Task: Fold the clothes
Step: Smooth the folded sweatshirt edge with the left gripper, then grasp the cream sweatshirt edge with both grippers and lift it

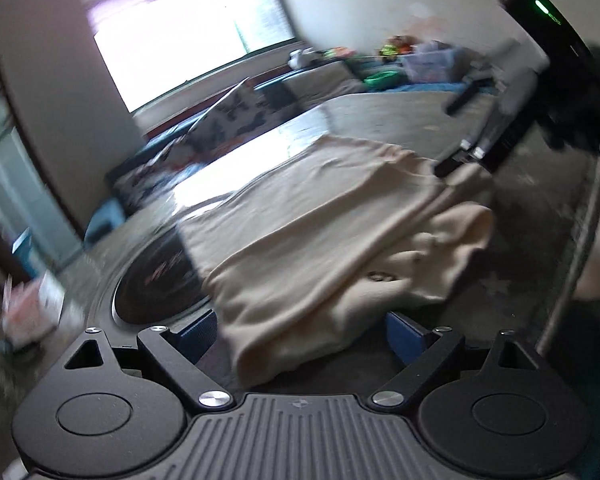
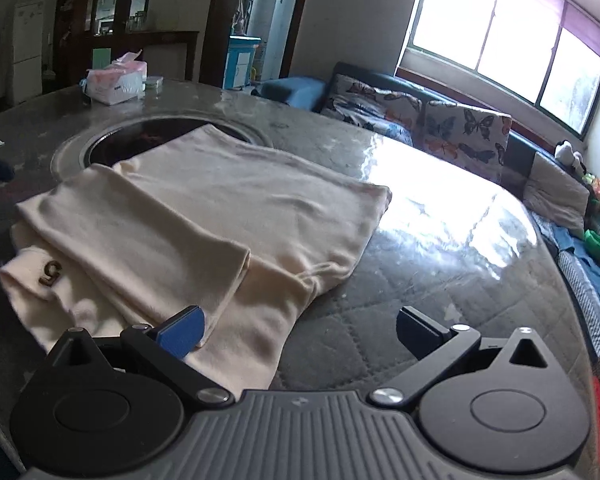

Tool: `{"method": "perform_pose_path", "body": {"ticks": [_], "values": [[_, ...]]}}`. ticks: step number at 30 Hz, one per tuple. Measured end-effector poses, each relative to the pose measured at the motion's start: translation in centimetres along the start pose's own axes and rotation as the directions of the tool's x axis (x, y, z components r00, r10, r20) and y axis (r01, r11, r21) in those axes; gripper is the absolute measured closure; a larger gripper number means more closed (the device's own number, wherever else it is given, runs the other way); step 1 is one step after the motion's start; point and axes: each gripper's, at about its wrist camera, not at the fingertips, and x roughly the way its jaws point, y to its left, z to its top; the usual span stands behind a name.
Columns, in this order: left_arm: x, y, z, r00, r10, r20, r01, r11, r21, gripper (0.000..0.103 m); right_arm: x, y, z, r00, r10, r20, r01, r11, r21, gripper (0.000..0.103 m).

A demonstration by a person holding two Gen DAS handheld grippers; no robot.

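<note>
Both hand-held grippers, left (image 1: 306, 334) and right (image 2: 300, 330), hover spread apart at the near edge of the cream garment (image 2: 204, 216) (partly folded), which lies on the counter (image 2: 440, 240).

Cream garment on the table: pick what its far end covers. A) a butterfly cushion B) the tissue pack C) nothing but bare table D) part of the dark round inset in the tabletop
D: in the right wrist view the cream garment lies with its far edge over the dark round inset, well apart from the tissue pack.
</note>
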Motion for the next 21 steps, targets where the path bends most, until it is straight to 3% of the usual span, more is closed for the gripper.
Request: {"method": "perform_pose_path", "body": {"ticks": [8,12,15,21], "values": [[1.4,-1.9,0.2,0.998,-0.045,0.047,0.041,0.994,0.098,0.041,-2.0,0.4,-0.4,0.997,0.073,-0.001,-0.073,0.995,-0.064,0.0],[2.0,-1.7,0.5,0.996,-0.067,0.053,0.063,0.995,0.08,0.076,-3.2,1.2,-0.5,0.993,0.118,0.0,-0.117,0.986,-0.117,0.005],[2.3,-0.8,1.4,0.995,-0.074,0.069,0.073,0.997,0.028,0.085,-4.0,1.9,-0.4,0.988,0.155,0.002,-0.152,0.974,-0.169,0.008],[2.8,1.1,3.2,0.993,-0.081,0.088,0.087,0.994,-0.066,0.09,-4.8,4.1,-0.3,0.977,0.214,0.022,-0.199,0.939,-0.282,0.014]]}}
